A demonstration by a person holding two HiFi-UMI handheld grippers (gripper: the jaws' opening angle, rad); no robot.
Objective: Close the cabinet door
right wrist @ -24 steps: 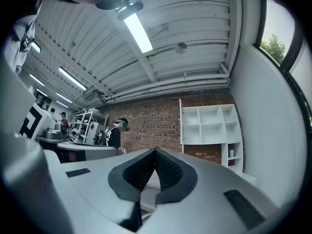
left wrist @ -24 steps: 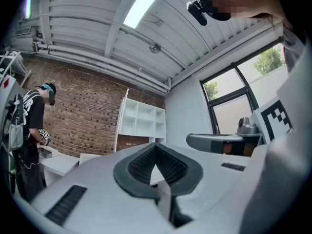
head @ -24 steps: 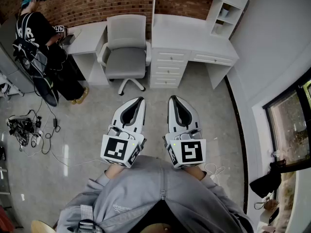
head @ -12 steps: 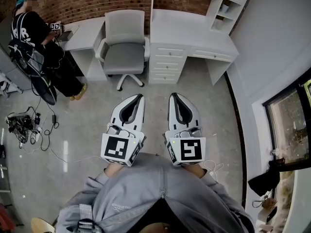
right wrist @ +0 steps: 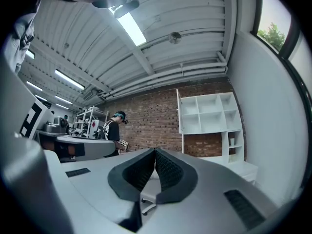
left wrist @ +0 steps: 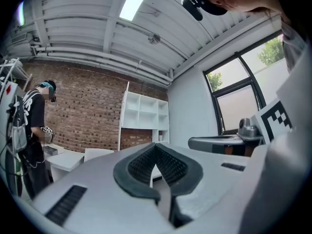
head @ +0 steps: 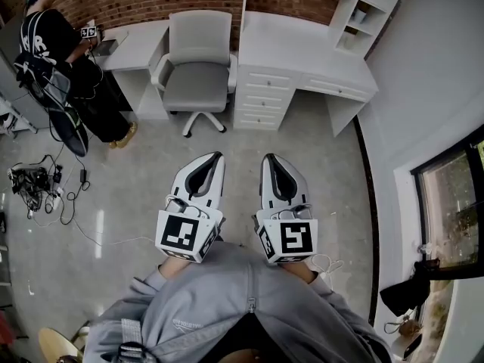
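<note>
I hold both grippers side by side over the grey floor, level and pointing at the white desk unit (head: 302,55) by the brick wall. My left gripper (head: 218,156) is shut, its ribbed pads meeting at the tip with nothing between them. My right gripper (head: 270,157) is shut and empty too. The left gripper (left wrist: 156,145) looks at white open shelves (left wrist: 145,116). The right gripper (right wrist: 155,150) sees the same shelves (right wrist: 209,113). A stack of drawers (head: 261,100) sits under the desk top. No open cabinet door shows in any view.
A grey office chair (head: 198,66) stands at the desk, straight beyond my left gripper. A person in black (head: 57,51) stands at the far left by another desk. Cables (head: 34,184) lie on the floor at left. A wall and window (head: 454,203) run along the right.
The desk and chair have shifted slightly in the head view. Both grippers stay side by side and shut.
</note>
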